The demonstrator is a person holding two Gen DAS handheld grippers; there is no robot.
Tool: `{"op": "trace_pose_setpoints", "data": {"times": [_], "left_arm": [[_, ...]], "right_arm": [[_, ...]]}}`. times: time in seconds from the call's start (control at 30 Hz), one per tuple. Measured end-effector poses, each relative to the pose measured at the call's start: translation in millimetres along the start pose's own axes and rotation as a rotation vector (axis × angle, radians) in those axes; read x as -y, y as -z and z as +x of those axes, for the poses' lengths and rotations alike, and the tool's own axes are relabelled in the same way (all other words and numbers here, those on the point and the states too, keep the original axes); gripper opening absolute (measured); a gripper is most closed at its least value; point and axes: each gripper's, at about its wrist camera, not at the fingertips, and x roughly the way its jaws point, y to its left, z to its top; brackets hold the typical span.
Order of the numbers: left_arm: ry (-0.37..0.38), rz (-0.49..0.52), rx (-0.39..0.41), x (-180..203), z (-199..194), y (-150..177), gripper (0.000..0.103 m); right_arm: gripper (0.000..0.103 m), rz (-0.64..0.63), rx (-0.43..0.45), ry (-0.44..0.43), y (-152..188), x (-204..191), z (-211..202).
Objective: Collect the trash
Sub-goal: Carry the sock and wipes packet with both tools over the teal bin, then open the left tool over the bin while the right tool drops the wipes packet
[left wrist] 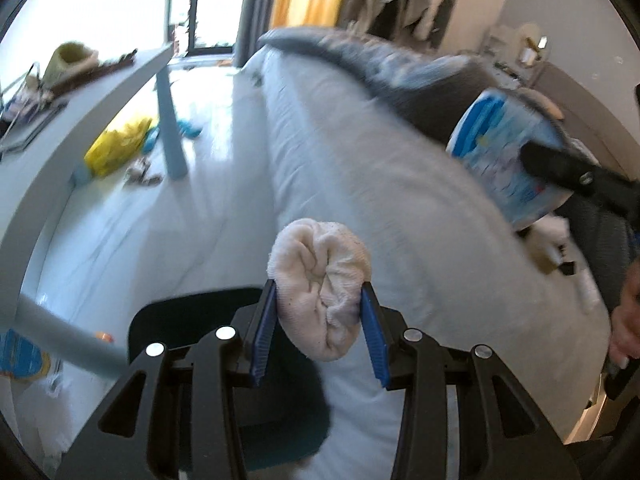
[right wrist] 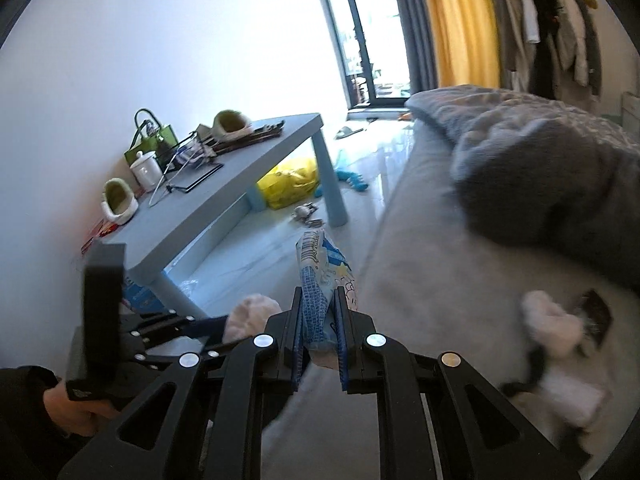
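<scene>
A: State of the left gripper (left wrist: 320,312)?
B: Clamped on a white wad (left wrist: 322,288), blue pads pressing both sides, above the bed (left wrist: 360,168) edge.

A: The right gripper (right wrist: 318,336)?
B: Closed on a blue-and-white wrapper (right wrist: 320,280), which stands up between the pads.

A: Surroundings?
B: A blue table (right wrist: 240,176) stands near the bed; a yellow bag (right wrist: 290,182) lies under it.

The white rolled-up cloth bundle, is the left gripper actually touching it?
Touching. The left wrist view shows the left gripper with both blue pads pressed against the sides of the white rolled-up cloth bundle.
</scene>
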Motion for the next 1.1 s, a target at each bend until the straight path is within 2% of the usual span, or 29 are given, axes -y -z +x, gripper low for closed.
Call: {"op": "trace_pose_setpoints", "data": {"times": [0.2, 0.5, 0.77, 0.9, 1.1], "left_arm": [[-0.047, -0.052, -0.081, -42.7, 9.2, 12.6, 0.044], [-0.099, -0.081, -0.215, -82.3, 22.5, 37.9, 0.045], [-0.099, -0.101, -0.331, -103.9, 33.7, 56.6, 0.055], [-0.086, -0.094, -0.331, -108.8, 28.3, 58.1, 0.065], [-0.091, -0.124, -0.276, -123.1, 10.6, 51.5, 0.067]], "right_arm": [[0.014, 0.024, -0.052, -0.043, -1.9, -27.3, 33.3], [0.014, -0.003, -0.129, -0.106, -2.7, -74.9, 80.2], [0.014, 0.010, -0.183, -0.139, 0.7, -93.4, 111.5], [0.014, 0.026, -0.226, -0.139, 7.0, -96.6, 129.5], [0.014, 0.020, -0.283, -0.110, 17.5, -102.9, 157.5]]}}
